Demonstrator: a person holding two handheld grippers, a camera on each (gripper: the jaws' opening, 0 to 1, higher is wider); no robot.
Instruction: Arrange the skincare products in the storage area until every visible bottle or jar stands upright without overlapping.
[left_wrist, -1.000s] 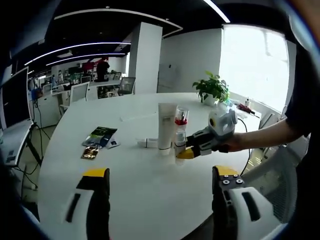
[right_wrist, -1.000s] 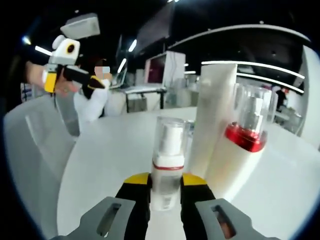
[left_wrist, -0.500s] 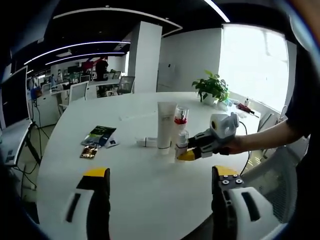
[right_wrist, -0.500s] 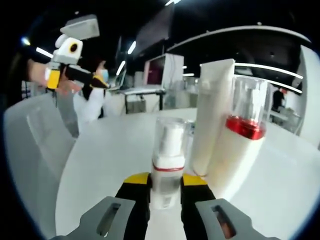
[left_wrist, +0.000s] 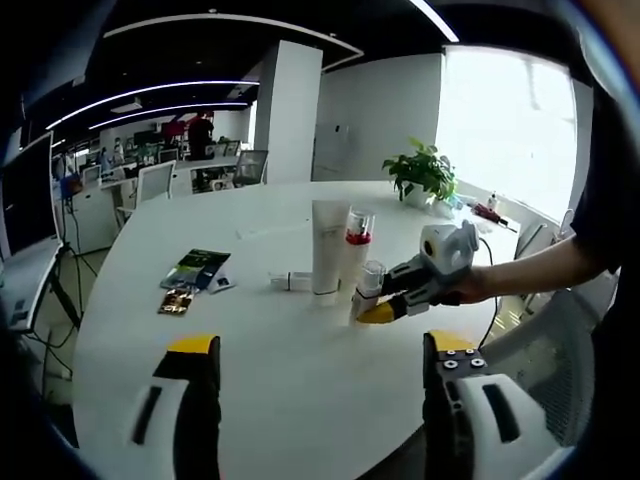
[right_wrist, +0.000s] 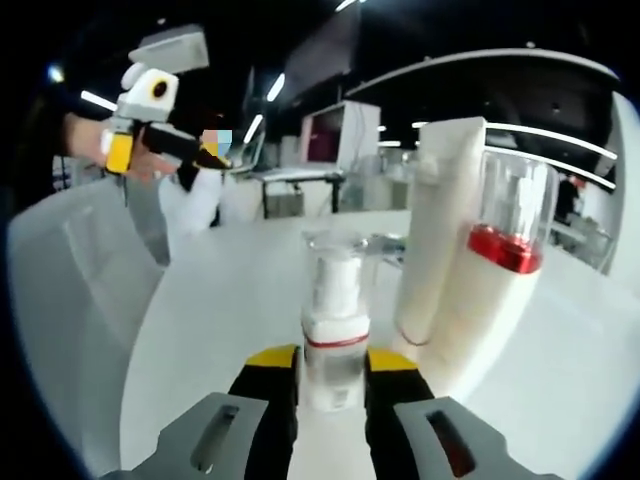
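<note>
1. Right gripper view looks along the right tool (right_wrist: 331, 375), whose yellow-tipped jaws are closed on the lower body of a small spray bottle (right_wrist: 334, 330) with a clear cap. The bottle stands upright between them, seemingly with its base on the white bench (right_wrist: 230, 330), though the jaws hide that contact.
2. Just beside it stand a tall white tube (right_wrist: 440, 240) and a red-collared pump bottle (right_wrist: 490, 290), both upright; from this angle I cannot tell whether the small bottle touches them or stands slightly clear.
3. Left gripper view shows the same cluster near the middle of the bench: tube (left_wrist: 325, 250), pump bottle (left_wrist: 352, 262) and small spray bottle (left_wrist: 367, 290), with the right tool (left_wrist: 380, 310) reaching in from the right.
4. A slim white item (left_wrist: 290, 283) lies flat behind the tube, and a couple of flat packets (left_wrist: 195, 280) rest well apart to the left.
5. The left tool (left_wrist: 315, 385) hangs wide open above the near edge of the bench, holding nothing.
6. Handling, as I judge it: the small bottle looks light, stiff and smooth-sided, so it may slip or twist under a loose grip. Its clear cap is likely a push-fit and a poor place to hold.
7. The best hold seems to be low on the body, where the jaws are now, which keeps it from tipping against its neighbours.
8. The tall tube is top-heavy on a narrow cap and would topple at a nudge.
</note>
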